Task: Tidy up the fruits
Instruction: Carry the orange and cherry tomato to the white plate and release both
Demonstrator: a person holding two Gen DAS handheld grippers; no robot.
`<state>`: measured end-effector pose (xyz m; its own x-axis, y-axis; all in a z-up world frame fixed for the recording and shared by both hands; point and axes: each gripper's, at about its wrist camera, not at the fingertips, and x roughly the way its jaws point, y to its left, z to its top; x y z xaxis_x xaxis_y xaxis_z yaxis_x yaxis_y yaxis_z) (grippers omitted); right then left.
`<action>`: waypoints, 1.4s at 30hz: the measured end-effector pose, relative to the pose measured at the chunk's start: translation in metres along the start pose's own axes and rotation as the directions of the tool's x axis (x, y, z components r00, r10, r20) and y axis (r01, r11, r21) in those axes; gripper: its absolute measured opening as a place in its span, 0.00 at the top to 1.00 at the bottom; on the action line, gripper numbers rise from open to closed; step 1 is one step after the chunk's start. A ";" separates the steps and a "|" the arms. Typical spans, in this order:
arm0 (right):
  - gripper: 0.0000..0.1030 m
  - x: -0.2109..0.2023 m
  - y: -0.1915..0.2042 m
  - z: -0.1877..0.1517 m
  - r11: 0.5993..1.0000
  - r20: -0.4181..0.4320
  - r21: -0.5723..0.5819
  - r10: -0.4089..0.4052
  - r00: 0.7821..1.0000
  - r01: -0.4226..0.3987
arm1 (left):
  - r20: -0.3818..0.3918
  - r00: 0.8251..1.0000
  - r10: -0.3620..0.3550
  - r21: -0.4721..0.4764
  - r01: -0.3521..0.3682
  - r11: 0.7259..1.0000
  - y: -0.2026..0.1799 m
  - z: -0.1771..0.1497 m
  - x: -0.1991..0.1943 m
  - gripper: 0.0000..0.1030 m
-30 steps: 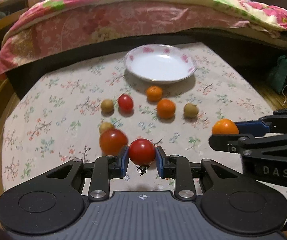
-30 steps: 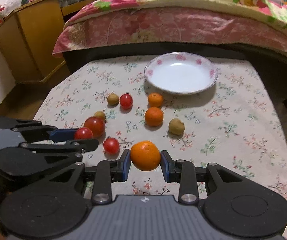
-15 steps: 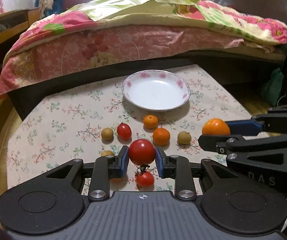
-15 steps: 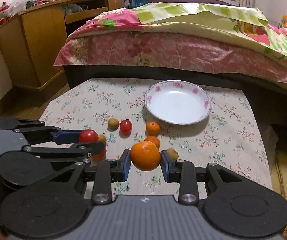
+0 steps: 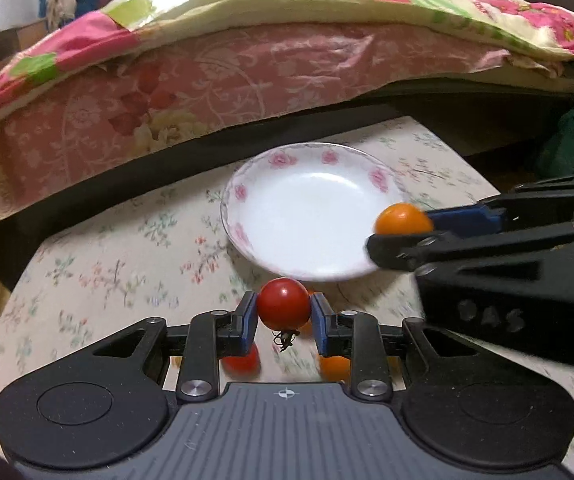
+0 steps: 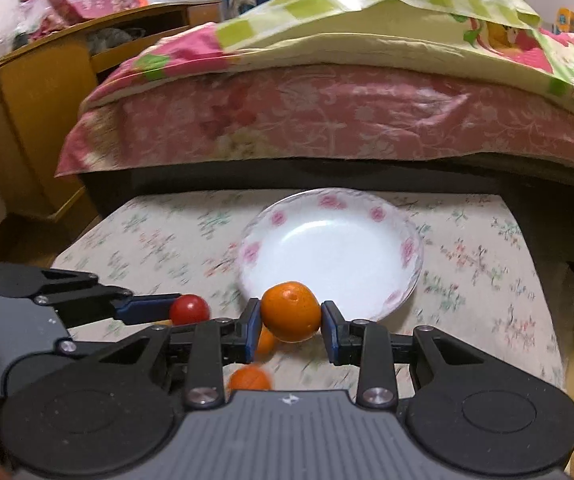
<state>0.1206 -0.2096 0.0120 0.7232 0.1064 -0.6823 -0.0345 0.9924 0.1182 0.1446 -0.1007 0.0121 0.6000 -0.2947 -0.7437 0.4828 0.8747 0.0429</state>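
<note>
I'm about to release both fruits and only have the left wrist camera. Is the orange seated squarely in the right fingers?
Observer: Yes. The right wrist view shows the orange centred in the right gripper, with a blue pad against each side.
Operator: Is it lined up with the plate?
Observer: It overlaps the near rim of the plate, slightly left of the middle.
Operator: And my tomato?
Observer: From that side, the tomato in the left gripper appears left of the plate, with the floral cloth behind it.
</note>
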 end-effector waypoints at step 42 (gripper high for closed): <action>0.56 0.062 -0.028 0.020 0.994 0.016 -0.037 -0.104 0.994 0.105 | -0.005 0.999 0.053 0.059 -0.052 0.997 0.008 0.035 0.051 0.42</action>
<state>0.1806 -0.2319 -0.0191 0.7341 0.0012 -0.6791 0.0162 0.9997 0.0194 0.2019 -0.1220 -0.0021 0.6217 -0.2462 -0.7436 0.4877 0.8645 0.1214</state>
